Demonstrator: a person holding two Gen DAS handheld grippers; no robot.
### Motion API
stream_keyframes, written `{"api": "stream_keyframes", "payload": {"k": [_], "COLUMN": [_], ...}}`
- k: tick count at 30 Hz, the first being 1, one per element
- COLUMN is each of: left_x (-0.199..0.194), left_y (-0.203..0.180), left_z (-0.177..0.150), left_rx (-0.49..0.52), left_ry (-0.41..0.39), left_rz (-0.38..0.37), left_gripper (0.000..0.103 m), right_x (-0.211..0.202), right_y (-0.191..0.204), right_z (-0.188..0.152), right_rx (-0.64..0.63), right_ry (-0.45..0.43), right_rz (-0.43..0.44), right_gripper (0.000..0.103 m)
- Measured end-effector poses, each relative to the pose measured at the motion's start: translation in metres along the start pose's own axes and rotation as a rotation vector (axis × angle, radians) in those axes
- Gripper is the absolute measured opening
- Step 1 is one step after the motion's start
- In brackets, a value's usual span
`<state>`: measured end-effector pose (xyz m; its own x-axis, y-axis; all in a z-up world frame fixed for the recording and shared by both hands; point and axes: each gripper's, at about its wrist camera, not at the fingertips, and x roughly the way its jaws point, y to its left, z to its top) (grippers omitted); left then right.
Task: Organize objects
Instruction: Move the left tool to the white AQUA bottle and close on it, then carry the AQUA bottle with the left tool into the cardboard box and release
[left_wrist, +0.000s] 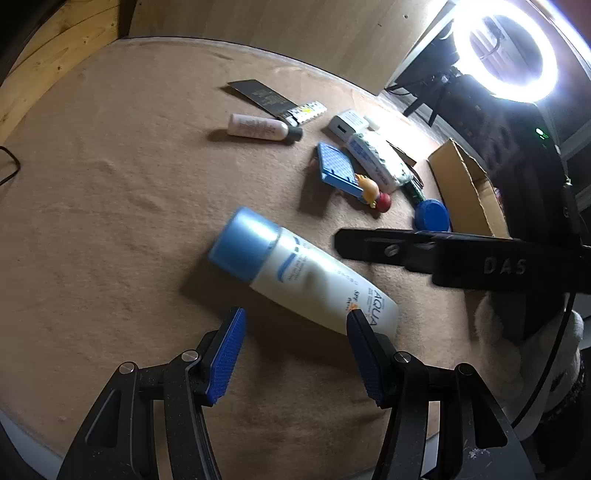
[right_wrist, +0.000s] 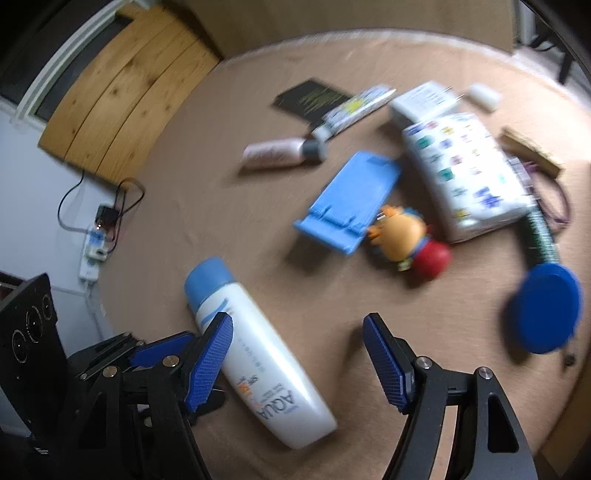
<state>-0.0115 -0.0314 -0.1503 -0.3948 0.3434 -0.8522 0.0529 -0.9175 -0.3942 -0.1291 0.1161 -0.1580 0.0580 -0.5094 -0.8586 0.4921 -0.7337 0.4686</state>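
Both our left tongs (left_wrist: 295, 314) and right tongs (right_wrist: 297, 321) gape open over the sunscreen bottle (left_wrist: 303, 273) lying on the table (left_wrist: 110, 221).

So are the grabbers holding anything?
No, nothing is held. The left gripper and right gripper are both open, and the bottle lies on the table, not pinched.

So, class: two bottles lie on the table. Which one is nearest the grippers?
The big white bottle with the light blue cap, lying just ahead of both open grippers. The small pink bottle with the dark cap lies farther back.
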Motion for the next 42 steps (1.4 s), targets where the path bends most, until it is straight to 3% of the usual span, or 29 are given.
{"api": "stream_keyframes", "payload": {"k": [4,8,17,24,31,42], "left_x": [0.007,0.013,0.019,0.017,0.008,0.017], "left_y": [-0.003,-0.005,-0.016,-0.035,-0.073,-0.179], "left_z": [0.003,0.005,0.01,0.013,0.022,0.055], "left_rx": [-0.011,-0.007,0.011,0.046,0.1,0.282], "left_ry": [0.013,0.022,0.024,0.007,-0.028,-0.071], "left_rz": [-0.03,-0.048,-0.077,-0.103,-0.133,-0.205], "left_gripper": [0.059,0.054,0.047,0.047,0.047,0.047], "right_x": [0.003,0.006,0.003,-0.022,-0.071,-0.164], "right_y": [0.004,0.001,-0.006,-0.021,-0.038,-0.094], "right_z": [-0.001,-0.003,-0.018,-0.032,-0.045,-0.069], "right_rx": [-0.015,-0.002,0.061,0.138,0.178,0.256], "right_ry": [0.015,0.044,0.037,-0.048,-0.162,-0.357], "right_rz": [0.02,0.053,0.107,0.121,0.091,-0.035], "right_gripper": [0.069,0.052,0.042,0.04,0.04,0.04]}}
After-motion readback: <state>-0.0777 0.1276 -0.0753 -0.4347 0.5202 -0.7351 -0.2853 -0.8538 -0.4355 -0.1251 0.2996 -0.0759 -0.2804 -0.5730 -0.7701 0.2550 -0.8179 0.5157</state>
